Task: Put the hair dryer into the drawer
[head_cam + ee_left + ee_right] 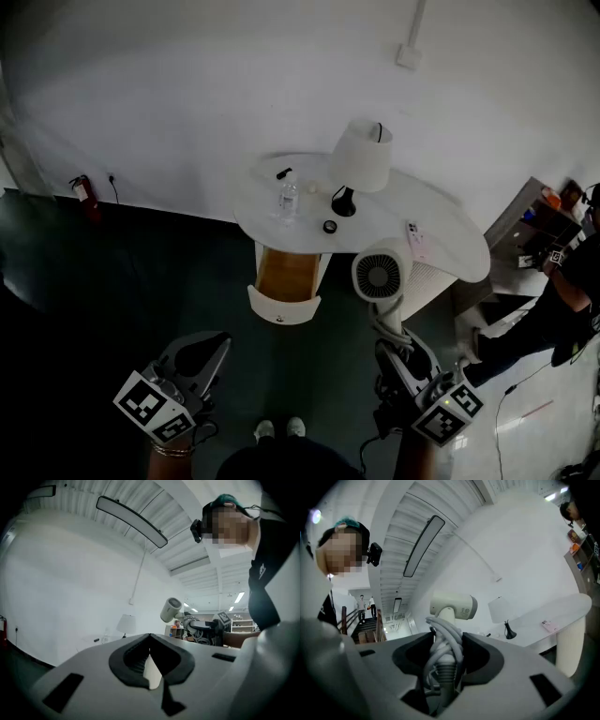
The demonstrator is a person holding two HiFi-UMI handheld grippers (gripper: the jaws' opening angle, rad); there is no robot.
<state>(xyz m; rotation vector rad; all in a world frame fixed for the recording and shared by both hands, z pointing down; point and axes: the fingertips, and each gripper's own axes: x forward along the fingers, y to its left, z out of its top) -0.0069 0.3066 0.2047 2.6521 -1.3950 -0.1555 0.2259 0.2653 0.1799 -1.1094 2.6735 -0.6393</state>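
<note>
A white hair dryer (378, 275) stands upright in my right gripper (389, 337), its round rear grille facing up at me, in front of the table's right part. The right gripper (445, 644) is shut on the dryer's handle and the grey cable wound around it; the dryer's head (452, 605) rises above the jaws. The drawer (286, 277) hangs pulled out under the white table (450, 234), its wooden inside showing bare. My left gripper (208, 349) hovers low on the left, short of the drawer, shut with nothing in it (150, 637). In the left gripper view the dryer (169, 610) shows off to the right.
On the table stand a white lamp (361, 159), a clear bottle (289, 200), a small black ring-shaped item (330, 226) and a pinkish card (416, 239). A fire extinguisher (84, 192) stands by the far wall. Another person (562, 300) and shelves are at the right edge.
</note>
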